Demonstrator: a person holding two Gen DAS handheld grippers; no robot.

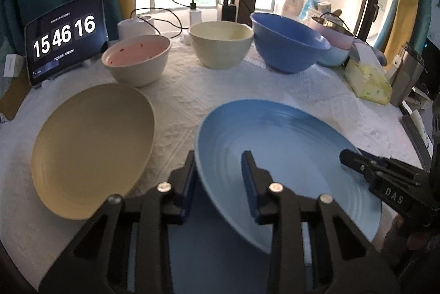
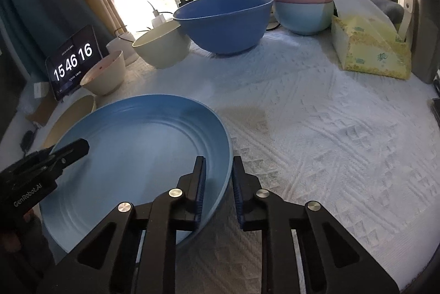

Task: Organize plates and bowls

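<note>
Both grippers straddle the rim of the light blue plate (image 1: 288,156), which sits at the table's near edge on the white cloth (image 2: 316,129). Left gripper (image 1: 218,170) has its jaws apart either side of the left rim, not clamped; right gripper (image 2: 218,170) likewise around the right rim. Just left lies a beige plate (image 1: 93,151), bowls lined up behind
</note>
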